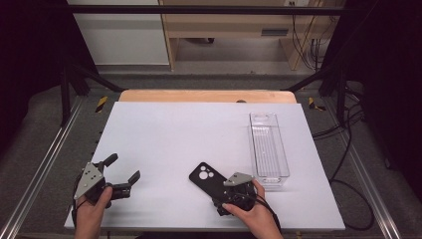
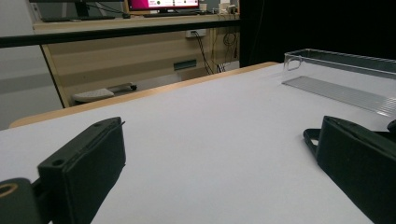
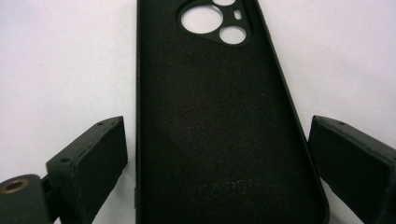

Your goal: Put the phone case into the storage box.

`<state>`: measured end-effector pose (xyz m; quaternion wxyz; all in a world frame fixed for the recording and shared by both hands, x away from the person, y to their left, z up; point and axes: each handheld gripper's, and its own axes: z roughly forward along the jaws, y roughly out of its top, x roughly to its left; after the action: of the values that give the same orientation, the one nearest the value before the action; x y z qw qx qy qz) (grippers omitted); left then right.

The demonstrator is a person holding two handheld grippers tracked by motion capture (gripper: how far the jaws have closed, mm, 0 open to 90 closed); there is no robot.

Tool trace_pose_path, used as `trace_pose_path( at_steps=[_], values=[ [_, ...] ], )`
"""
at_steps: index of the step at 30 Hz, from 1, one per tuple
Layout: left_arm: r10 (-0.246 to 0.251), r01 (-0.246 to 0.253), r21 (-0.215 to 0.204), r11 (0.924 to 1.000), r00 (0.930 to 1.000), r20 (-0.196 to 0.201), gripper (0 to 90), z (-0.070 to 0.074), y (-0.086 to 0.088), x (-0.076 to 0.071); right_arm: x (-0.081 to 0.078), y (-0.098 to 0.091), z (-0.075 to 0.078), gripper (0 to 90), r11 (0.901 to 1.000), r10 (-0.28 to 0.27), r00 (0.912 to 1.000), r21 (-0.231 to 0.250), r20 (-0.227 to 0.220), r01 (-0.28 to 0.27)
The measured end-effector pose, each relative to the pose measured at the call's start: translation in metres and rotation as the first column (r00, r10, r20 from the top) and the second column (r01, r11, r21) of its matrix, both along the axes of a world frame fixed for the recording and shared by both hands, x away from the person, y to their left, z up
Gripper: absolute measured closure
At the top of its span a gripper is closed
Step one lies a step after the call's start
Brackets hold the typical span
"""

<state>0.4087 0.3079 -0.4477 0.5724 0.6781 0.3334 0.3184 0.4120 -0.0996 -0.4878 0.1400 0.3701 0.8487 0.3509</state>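
A black phone case [image 1: 205, 178] lies flat on the white tabletop [image 1: 174, 134], inside face up, with its camera cut-outs at the far end. My right gripper [image 1: 217, 192] sits over its near end, held by a hand at the front edge. In the right gripper view the case [image 3: 219, 116] lies between the two black jaws of the right gripper [image 3: 217, 154], which stand wide, with a strip of white table showing beside the left jaw. At the front left, my left gripper [image 1: 124, 167] rests low over the table, open, with nothing between its fingers [image 2: 84, 168].
A clear, long plastic bin [image 1: 268, 147] stands empty on the right side of the table, just beyond the right hand; the left gripper view has it at the far right [image 2: 341, 70]. A wooden strip [image 1: 199, 95] edges the table's far side. Metal rails and cables run along both sides.
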Motion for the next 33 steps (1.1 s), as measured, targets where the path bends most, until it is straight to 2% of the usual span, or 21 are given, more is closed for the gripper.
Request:
trace_pose_path(
  at_steps=[6,10,11,19,25,27,33],
  values=[
    [-0.001,0.001,-0.008,1.0,0.9999,-0.011,1.3,-0.001,-0.002,0.001,0.001,0.001,0.0,4.9,0.9998,0.011,0.9999,-0.015,0.002,-0.011],
    [-0.004,0.003,-0.019,0.9998,0.9996,-0.027,1.3,-0.001,-0.004,0.002,0.002,0.003,0.002,8.4,0.9994,0.005,0.9999,-0.035,-0.01,-0.005],
    [-0.004,0.004,-0.025,0.9997,0.9996,-0.029,1.3,-0.001,-0.005,0.001,0.003,0.003,0.004,11.7,0.9988,0.004,0.9999,-0.048,-0.014,-0.005],
    [-0.008,0.008,-0.024,0.9997,0.9995,-0.032,1.4,-0.001,-0.005,0.0,0.0,0.007,0.009,14.9,0.9966,0.012,0.9994,-0.082,-0.034,-0.014],
    [-0.007,0.006,-0.034,0.9994,0.9994,-0.034,1.4,-0.001,-0.004,0.002,-0.002,0.01,0.012,15.3,0.9935,-0.013,0.9999,-0.113,0.0,0.013],
    [-0.008,0.006,-0.039,0.9992,0.9993,-0.036,1.5,-0.001,-0.004,0.001,-0.003,0.008,0.014,15.4,0.9935,-0.028,0.9993,-0.11,0.026,0.031],
    [-0.012,0.01,-0.036,0.9993,0.999,-0.044,1.5,0.0,-0.004,0.0,-0.004,0.006,0.018,15.5,0.9937,-0.04,0.9978,-0.102,0.053,0.046]
  ],
)
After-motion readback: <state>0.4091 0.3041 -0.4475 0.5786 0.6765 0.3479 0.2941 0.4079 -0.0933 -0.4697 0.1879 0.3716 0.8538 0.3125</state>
